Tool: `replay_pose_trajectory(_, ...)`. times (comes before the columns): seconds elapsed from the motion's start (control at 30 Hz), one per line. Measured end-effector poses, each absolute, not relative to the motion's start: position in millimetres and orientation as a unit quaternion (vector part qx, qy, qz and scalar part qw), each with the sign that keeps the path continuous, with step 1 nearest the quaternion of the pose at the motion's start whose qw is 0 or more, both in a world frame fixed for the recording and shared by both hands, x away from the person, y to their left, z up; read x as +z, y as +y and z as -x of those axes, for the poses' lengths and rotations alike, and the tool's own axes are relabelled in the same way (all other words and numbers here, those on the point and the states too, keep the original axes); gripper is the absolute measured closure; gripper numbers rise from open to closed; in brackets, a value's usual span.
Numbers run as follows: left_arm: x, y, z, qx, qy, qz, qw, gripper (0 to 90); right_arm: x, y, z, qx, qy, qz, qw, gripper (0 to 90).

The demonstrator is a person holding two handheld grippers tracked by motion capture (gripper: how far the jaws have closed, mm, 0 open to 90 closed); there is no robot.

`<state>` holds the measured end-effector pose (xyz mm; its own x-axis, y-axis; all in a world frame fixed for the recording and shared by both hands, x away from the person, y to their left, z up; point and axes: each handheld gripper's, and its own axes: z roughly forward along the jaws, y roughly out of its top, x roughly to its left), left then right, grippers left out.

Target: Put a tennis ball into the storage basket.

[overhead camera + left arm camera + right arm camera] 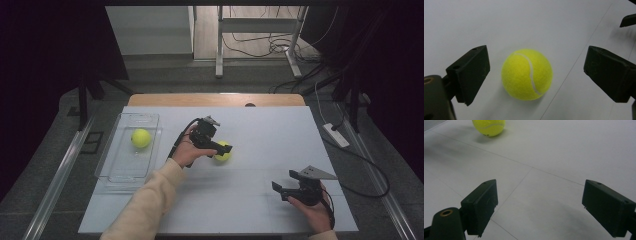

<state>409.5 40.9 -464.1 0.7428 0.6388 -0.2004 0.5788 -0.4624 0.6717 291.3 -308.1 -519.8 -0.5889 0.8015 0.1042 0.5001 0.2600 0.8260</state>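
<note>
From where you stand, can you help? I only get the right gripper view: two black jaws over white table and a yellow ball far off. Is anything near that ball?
Observer: Yes. The left gripper is at that tennis ball, its jaws open on either side, not touching it.
Operator: Is that the only ball?
Observer: No. A second tennis ball lies in a clear tray at the table's left side.
Operator: And where is my gripper?
Observer: The right gripper is open near the table's front right corner, held by a hand.

Yellow tennis ball (527,74) resting on white table (524,22).
</note>
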Motion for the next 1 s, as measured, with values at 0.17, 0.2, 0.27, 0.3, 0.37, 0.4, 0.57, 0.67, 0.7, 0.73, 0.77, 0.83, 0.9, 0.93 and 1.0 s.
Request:
replay_pose_trajectory(0.17, -467.0, 37.6, -411.0, 0.038, 0.355, -0.859, 0.368, 7.7, -520.5, -308.2, -290.9, 0.436, 0.776, -0.420, 0.174, 13.2)
replay_pose_trajectory(0.2, -467.6, 36.9, -411.4, 0.038, 0.354, -0.860, 0.366, 7.7, -520.6, -308.1, -290.9, 0.436, 0.777, -0.420, 0.175, 13.2)
replay_pose_trajectory(0.27, -468.9, 35.6, -412.0, 0.037, 0.355, -0.861, 0.363, 7.7, -520.8, -308.1, -290.8, 0.436, 0.777, -0.420, 0.175, 13.2)
replay_pose_trajectory(0.3, -469.6, 35.1, -412.5, 0.036, 0.356, -0.861, 0.362, 7.7, -520.9, -308.1, -290.8, 0.435, 0.777, -0.420, 0.175, 13.2)
replay_pose_trajectory(0.37, -471.0, 34.2, -413.3, 0.036, 0.356, -0.862, 0.360, 7.6, -520.7, -308.5, -290.7, 0.435, 0.777, -0.420, 0.175, 13.2)
replay_pose_trajectory(0.4, -471.8, 33.7, -413.8, 0.035, 0.357, -0.862, 0.358, 7.6, -520.7, -308.7, -290.7, 0.435, 0.777, -0.420, 0.175, 13.2)
replay_pose_trajectory(0.57, -478.2, 30.4, -417.3, 0.032, 0.362, -0.864, 0.348, 7.3, -520.8, -308.6, -290.8, 0.435, 0.777, -0.420, 0.175, 13.2)
replay_pose_trajectory(0.67, -481.8, 28.3, -419.0, 0.029, 0.365, -0.865, 0.343, 7.1, -521.0, -308.3, -290.8, 0.435, 0.777, -0.420, 0.176, 13.2)
replay_pose_trajectory(0.7, -483.3, 27.4, -419.6, 0.028, 0.366, -0.865, 0.341, 6.9, -521.0, -308.3, -290.7, 0.434, 0.778, -0.419, 0.175, 13.2)
replay_pose_trajectory(0.73, -484.6, 26.5, -420.0, 0.027, 0.367, -0.866, 0.340, 6.8, -521.1, -308.2, -290.8, 0.434, 0.778, -0.419, 0.175, 13.2)
replay_pose_trajectory(0.77, -484.6, 26.5, -420.0, 0.027, 0.367, -0.866, 0.340, 6.7, -521.1, -308.2, -290.8, 0.434, 0.778, -0.419, 0.175, 13.2)
replay_pose_trajectory(0.83, -488.2, 24.4, -421.3, 0.024, 0.366, -0.869, 0.333, 6.6, -521.5, -308.4, -291.0, 0.434, 0.778, -0.420, 0.175, 13.2)
replay_pose_trajectory(0.9, -491.3, 22.7, -422.1, 0.018, 0.367, -0.870, 0.329, 6.3, -521.6, -308.7, -291.1, 0.434, 0.778, -0.420, 0.174, 13.3)
replay_pose_trajectory(0.93, -492.2, 22.2, -422.3, 0.017, 0.367, -0.870, 0.329, 6.1, -521.5, -308.9, -291.0, 0.434, 0.778, -0.420, 0.174, 13.3)
replay_pose_trajectory(1.0, -494.2, 21.0, -422.5, 0.014, 0.366, -0.871, 0.327, 6.4, -521.6, -309.0, -290.9, 0.433, 0.778, -0.421, 0.175, 13.3)
